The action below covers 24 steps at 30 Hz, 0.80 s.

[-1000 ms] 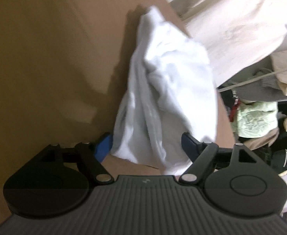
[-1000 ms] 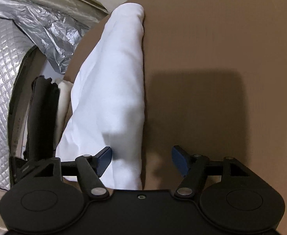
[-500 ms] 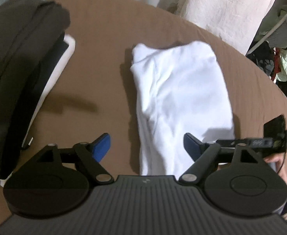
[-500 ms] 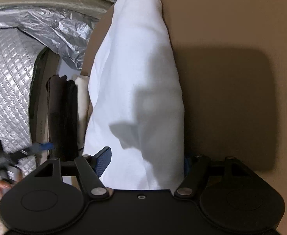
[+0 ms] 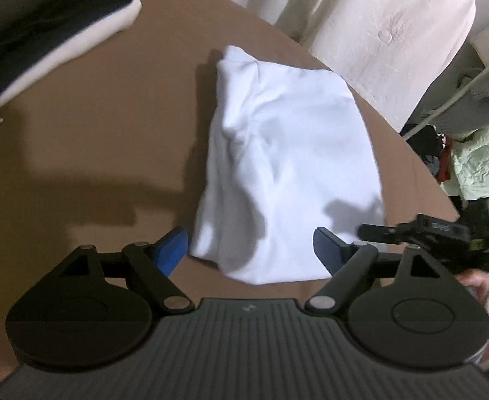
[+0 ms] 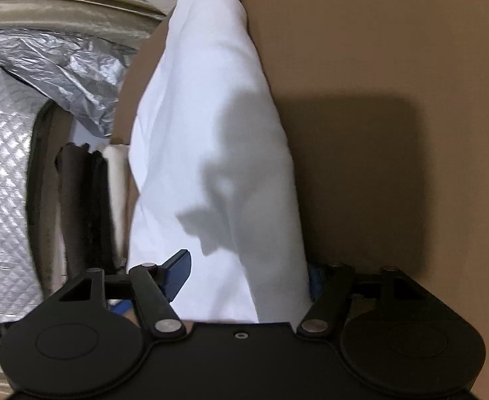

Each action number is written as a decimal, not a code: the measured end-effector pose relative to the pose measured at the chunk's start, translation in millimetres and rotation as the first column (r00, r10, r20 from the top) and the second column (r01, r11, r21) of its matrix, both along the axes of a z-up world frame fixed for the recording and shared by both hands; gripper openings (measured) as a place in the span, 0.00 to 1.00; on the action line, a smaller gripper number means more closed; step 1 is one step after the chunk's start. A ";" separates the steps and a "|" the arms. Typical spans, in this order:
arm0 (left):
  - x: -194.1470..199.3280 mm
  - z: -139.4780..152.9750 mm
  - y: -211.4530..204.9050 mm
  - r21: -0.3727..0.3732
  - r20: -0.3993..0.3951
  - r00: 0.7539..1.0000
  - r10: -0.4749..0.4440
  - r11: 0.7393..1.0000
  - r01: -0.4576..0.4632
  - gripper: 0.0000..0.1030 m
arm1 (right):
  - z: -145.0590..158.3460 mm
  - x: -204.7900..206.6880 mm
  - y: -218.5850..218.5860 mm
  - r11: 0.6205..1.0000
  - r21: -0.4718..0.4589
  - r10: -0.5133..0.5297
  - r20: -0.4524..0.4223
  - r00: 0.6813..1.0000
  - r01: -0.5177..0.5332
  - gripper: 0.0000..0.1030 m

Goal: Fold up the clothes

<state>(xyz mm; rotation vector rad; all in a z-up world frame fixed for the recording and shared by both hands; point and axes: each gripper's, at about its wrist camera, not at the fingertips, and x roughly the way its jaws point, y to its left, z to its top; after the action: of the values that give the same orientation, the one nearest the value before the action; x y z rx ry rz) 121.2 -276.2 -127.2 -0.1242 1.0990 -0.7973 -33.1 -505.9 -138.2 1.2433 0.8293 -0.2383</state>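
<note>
A white garment point(image 5: 287, 173) lies folded in a rough rectangle on the brown table point(image 5: 94, 153). My left gripper point(image 5: 251, 250) hovers over its near edge. Its blue fingers point(image 5: 174, 250) stand wide and are closing a little, with no pad on the cloth. In the right wrist view the same garment point(image 6: 218, 133) runs away from me as a long band. My right gripper point(image 6: 246, 271) straddles its near end and its jaws are closing. The left finger point(image 6: 178, 266) shows beside the cloth and the right one is mostly hidden by it. I see no pad pressing.
A stack of dark and white folded clothes point(image 5: 44, 33) sits at the table's far left, also seen as dark and cream folded clothes point(image 6: 78, 200). Silver quilted foil point(image 6: 4, 166) lies beyond the table edge. Cream cloth point(image 5: 377, 33) hangs behind, with heaped clothes point(image 5: 477, 166) at right.
A second ago the garment hung bunched between my left fingers; now it lies flat and the left gripper has lifted back. My right gripper slid over the garment's end, which now sits between its fingers.
</note>
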 end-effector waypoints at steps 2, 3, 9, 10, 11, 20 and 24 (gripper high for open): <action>-2.2 -8.6 4.4 0.016 0.044 0.998 0.047 0.999 -0.048 0.81 | 6.9 -2.8 4.7 0.999 -0.041 -0.003 -0.027 1.000 0.002 0.68; -3.3 -12.8 6.6 0.023 0.067 0.995 0.070 0.997 -0.072 0.81 | 11.1 -3.4 7.4 0.996 -0.084 -0.014 -0.038 0.999 0.011 0.66; -7.3 -24.3 -0.5 0.077 -0.013 0.993 0.117 0.990 -0.116 0.81 | 20.5 -8.3 26.1 0.938 -0.344 -0.076 -0.055 0.996 0.052 0.62; -4.7 -31.9 2.8 0.018 -0.077 0.987 0.138 0.990 -0.137 0.81 | 20.2 -7.0 27.1 0.938 -0.344 -0.051 -0.049 0.998 0.031 0.62; -2.0 -39.8 6.1 -0.039 -0.142 0.977 0.156 0.986 -0.163 0.81 | 19.9 -5.6 28.1 0.939 -0.345 -0.026 -0.044 0.999 0.009 0.62; 14.4 -77.0 -18.7 -0.244 -0.232 0.969 0.085 0.959 -0.143 0.77 | -4.2 -9.5 9.9 0.972 -0.236 0.008 0.096 0.995 0.015 0.63; 22.3 -87.3 -27.3 -0.281 -0.296 0.954 0.051 0.950 -0.138 0.17 | -7.5 -15.3 1.5 0.964 -0.255 -0.040 0.127 0.991 0.072 0.22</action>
<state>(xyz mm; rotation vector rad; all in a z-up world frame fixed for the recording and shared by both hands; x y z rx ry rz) 143.5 -303.5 -214.5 -0.5600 1.2263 -0.8723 -48.5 -504.5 -145.7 1.0247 0.6367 -0.3044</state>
